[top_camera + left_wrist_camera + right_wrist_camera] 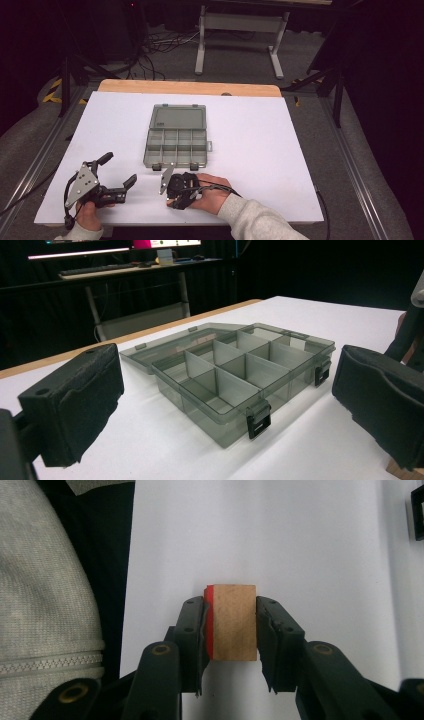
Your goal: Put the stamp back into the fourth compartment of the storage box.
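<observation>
We pinch a small wooden block with a red side between our right gripper pads, near the front of the open compartment box. Our left gripper sits spread, left of the box front.

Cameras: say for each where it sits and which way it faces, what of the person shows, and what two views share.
High view: above the person's side, looking forward and down on the table; both hands, the left gripper and right gripper show.
Left gripper view: rides the left gripper, low, looking level between its open jaws at the open box.
Right gripper view: rides the right gripper, looking down its jaws, shut on a wooden block; a grey sleeve shows.
Shared: the box appears in high and left gripper views.
</observation>
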